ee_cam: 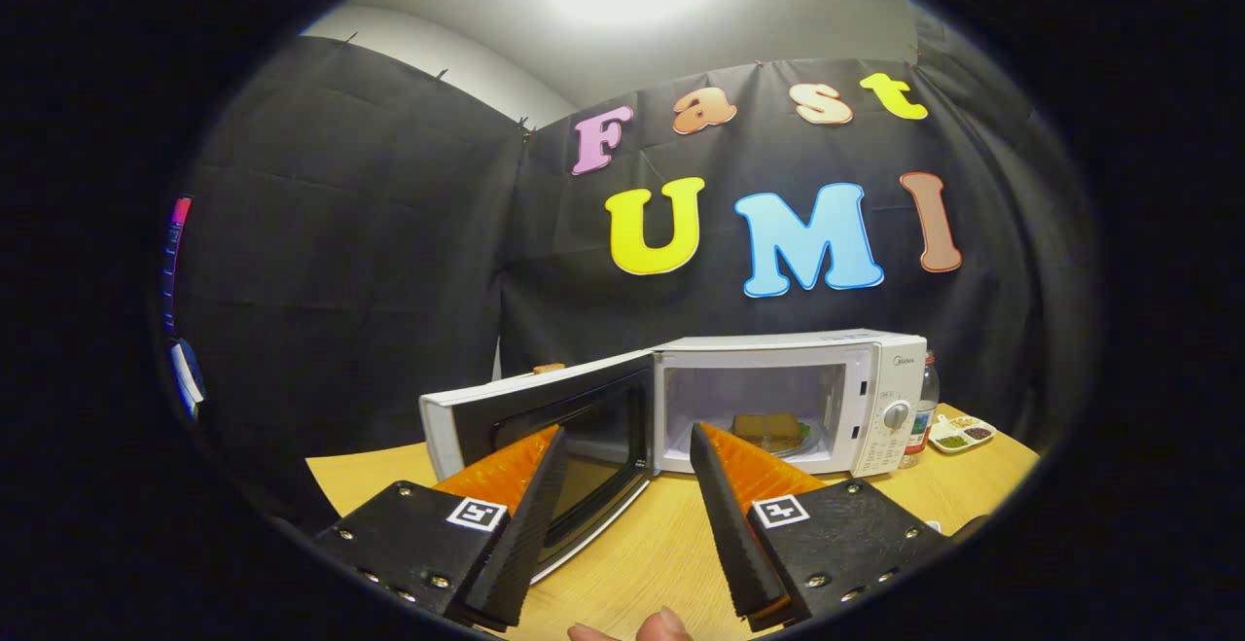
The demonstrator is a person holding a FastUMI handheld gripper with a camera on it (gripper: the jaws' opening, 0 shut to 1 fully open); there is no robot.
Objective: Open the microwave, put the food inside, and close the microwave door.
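Note:
A white microwave (pixel 875 369) stands on the wooden table (pixel 642 553), beyond my fingers. Its door (pixel 545 417) hangs wide open, swung out to the left, and its dark window lies just ahead of my left finger. Inside the cavity a brown block of food (pixel 766 425) rests on a plate with a bit of green beside it. My gripper (pixel 627 446) is open, nothing between its fingers, held back from the microwave and pointed at the gap between the door and the cavity.
To the right of the microwave stand a bottle (pixel 922 412) and a small white divided dish (pixel 961 434) with bits of food. A person's fingertips (pixel 642 629) show at the near table edge below my fingers.

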